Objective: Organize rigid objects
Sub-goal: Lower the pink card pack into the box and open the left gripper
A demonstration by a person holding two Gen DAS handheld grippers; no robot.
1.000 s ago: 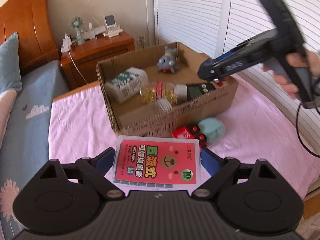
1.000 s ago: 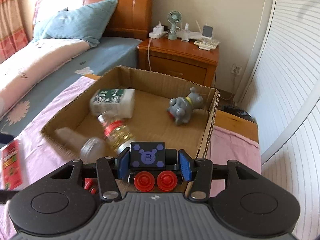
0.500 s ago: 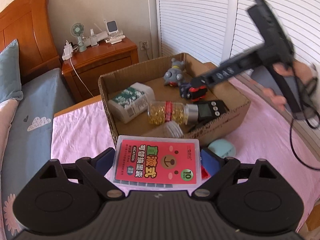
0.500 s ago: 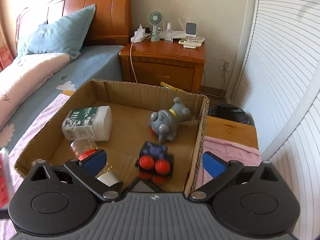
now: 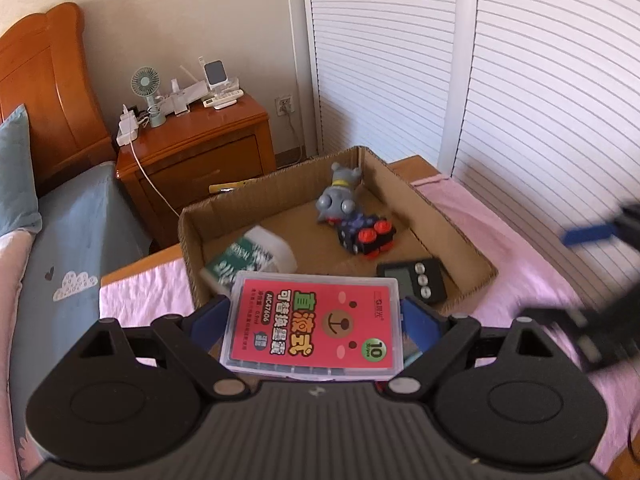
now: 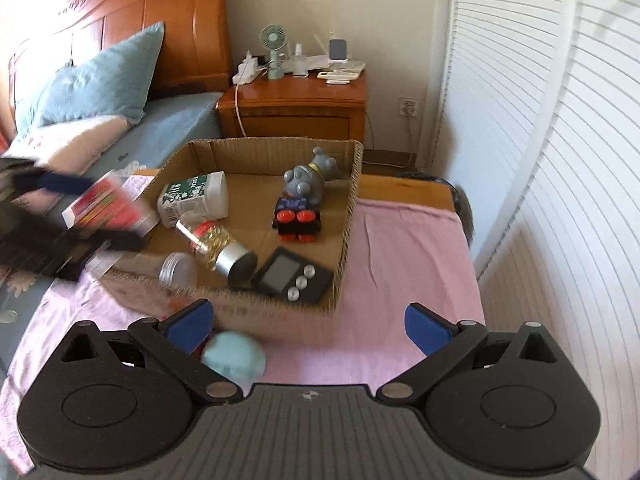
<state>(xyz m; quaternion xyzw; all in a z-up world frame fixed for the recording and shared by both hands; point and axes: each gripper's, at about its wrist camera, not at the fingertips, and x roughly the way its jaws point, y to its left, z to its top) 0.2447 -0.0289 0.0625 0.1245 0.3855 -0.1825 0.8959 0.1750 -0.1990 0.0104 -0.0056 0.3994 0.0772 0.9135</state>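
Observation:
My left gripper is shut on a clear flat case with a red bear label, held over the near wall of the cardboard box. In the right wrist view the same gripper and case show blurred at the box's left edge. My right gripper stands open and empty, in front of the box. Inside the box lie a black toy car with red wheels, a grey toy animal, a white bottle, a capsule bottle and a black timer.
A pale blue round thing lies on the pink cloth by my right gripper's left finger. A clear jar rests at the box's near left corner. A wooden nightstand stands behind, louvred doors to the right, the bed to the left.
My right gripper opened, left the toy car in the box and drew back to the near side. My left gripper carried the case forward, up to the box.

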